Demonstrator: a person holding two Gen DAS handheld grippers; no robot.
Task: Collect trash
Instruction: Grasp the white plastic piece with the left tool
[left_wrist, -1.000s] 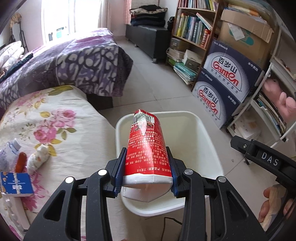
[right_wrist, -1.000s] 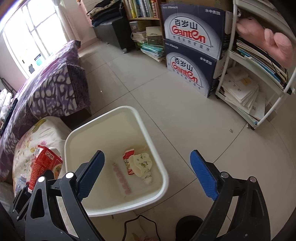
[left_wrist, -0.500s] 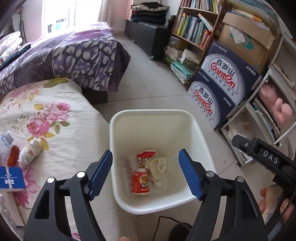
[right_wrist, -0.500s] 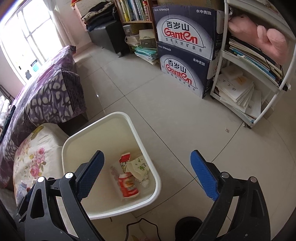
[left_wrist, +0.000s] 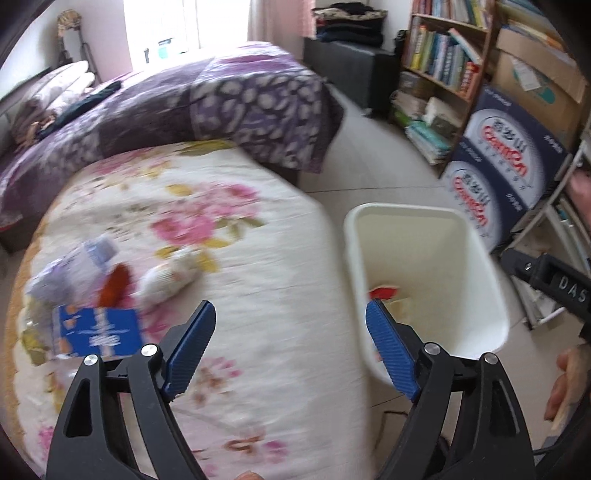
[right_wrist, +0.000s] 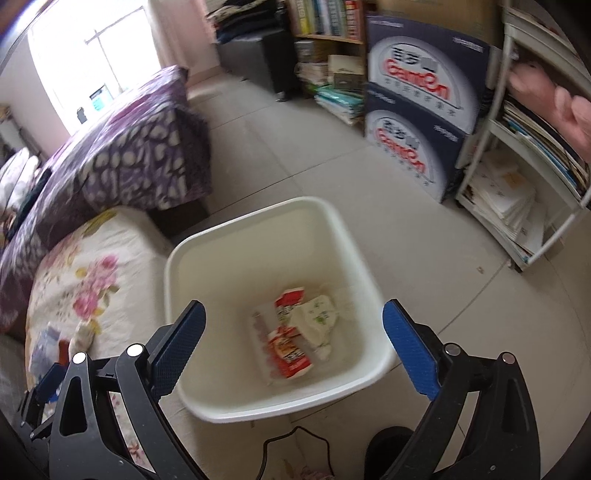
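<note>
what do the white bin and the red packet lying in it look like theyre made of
White bin: looks like moulded plastic, smooth with a soft sheen; rounded corners and a rolled rim suggest this.

Red packet: seems to be a thin printed carton or laminated wrapper, fairly glossy, creased and flattened; too blurred to say which.

A red wrapper (right_wrist: 290, 356) and crumpled paper (right_wrist: 314, 319) lie inside the white bin (right_wrist: 258, 218).

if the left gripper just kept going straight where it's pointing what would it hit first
Most likely the floral bedspread. The open, empty left gripper aims down at bare cloth between the trash pile and the white bin. Depth is unclear in the blur.
</note>
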